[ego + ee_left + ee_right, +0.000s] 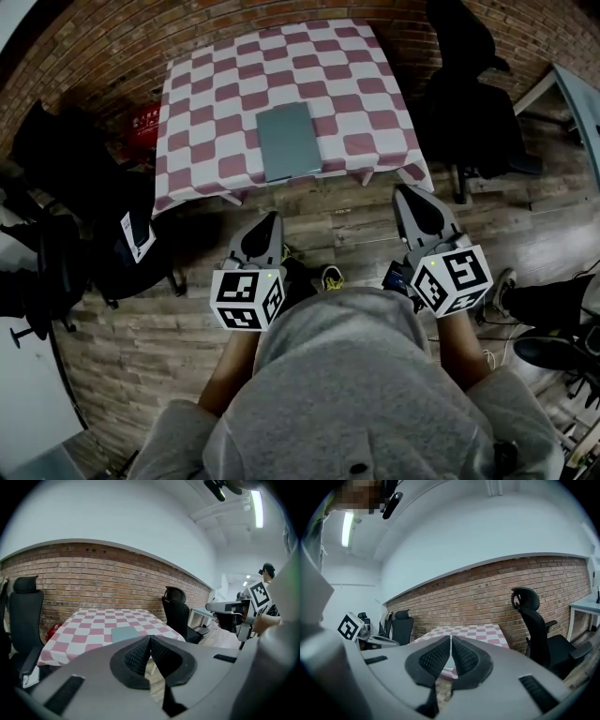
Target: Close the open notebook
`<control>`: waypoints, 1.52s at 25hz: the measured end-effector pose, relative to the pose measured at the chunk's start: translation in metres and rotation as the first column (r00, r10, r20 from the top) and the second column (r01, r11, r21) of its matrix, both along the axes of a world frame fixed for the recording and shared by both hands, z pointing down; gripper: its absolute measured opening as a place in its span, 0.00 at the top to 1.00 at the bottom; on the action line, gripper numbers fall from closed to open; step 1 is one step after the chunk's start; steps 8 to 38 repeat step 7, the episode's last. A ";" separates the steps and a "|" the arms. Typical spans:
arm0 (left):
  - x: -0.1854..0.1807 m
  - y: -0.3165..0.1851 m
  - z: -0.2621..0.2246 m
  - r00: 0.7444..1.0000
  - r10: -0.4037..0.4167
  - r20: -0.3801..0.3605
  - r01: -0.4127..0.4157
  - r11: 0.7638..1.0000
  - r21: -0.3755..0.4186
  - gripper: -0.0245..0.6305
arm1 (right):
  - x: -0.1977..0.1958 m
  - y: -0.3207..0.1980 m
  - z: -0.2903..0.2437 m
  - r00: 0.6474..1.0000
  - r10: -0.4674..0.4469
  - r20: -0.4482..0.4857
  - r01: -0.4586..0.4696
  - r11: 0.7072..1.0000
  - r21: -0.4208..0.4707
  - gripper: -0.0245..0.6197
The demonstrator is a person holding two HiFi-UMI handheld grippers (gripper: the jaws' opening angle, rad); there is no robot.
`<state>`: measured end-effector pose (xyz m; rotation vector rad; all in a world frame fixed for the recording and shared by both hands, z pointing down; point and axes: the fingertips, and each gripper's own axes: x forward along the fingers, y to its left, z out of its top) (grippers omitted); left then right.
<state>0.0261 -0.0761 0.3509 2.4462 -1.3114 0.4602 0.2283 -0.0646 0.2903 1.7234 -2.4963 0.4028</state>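
In the head view, the notebook [289,141] lies flat near the middle of the surface [206,84], which has a red and white checked cloth on it. Its grey-green cover is shut. Both grippers are in the air in front of the surface, over the wooden floor [309,211], and they touch nothing. The left gripper [273,218] and the right gripper [404,191] both point toward the surface, well apart from the notebook. Black chairs stand at both sides, one at the left [66,178] and one at the right [469,103].

In the left gripper view, the two jaws of the left gripper [150,640] are pressed together and nothing is between them. Behind them the notebook [124,633] is seen on the checked surface [89,623], with a brick wall [93,581] behind it.

In the right gripper view, the jaws of the right gripper [451,641] are also pressed together, with only a thin line between the pads, and they hold nothing. The checked surface [478,632] and a black chair [534,625] are beyond them.
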 end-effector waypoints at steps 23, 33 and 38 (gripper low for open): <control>0.007 0.000 -0.008 1.000 0.008 -0.015 -0.007 1.000 0.009 0.94 | -0.003 -0.001 -0.004 1.000 -0.012 0.002 0.012 1.000 0.006 0.91; 0.007 0.000 -0.008 1.000 0.008 -0.015 -0.007 1.000 0.009 0.94 | -0.003 -0.001 -0.004 1.000 -0.012 0.002 0.012 1.000 0.006 0.91; 0.007 0.000 -0.008 1.000 0.008 -0.015 -0.007 1.000 0.009 0.94 | -0.003 -0.001 -0.004 1.000 -0.012 0.002 0.012 1.000 0.006 0.91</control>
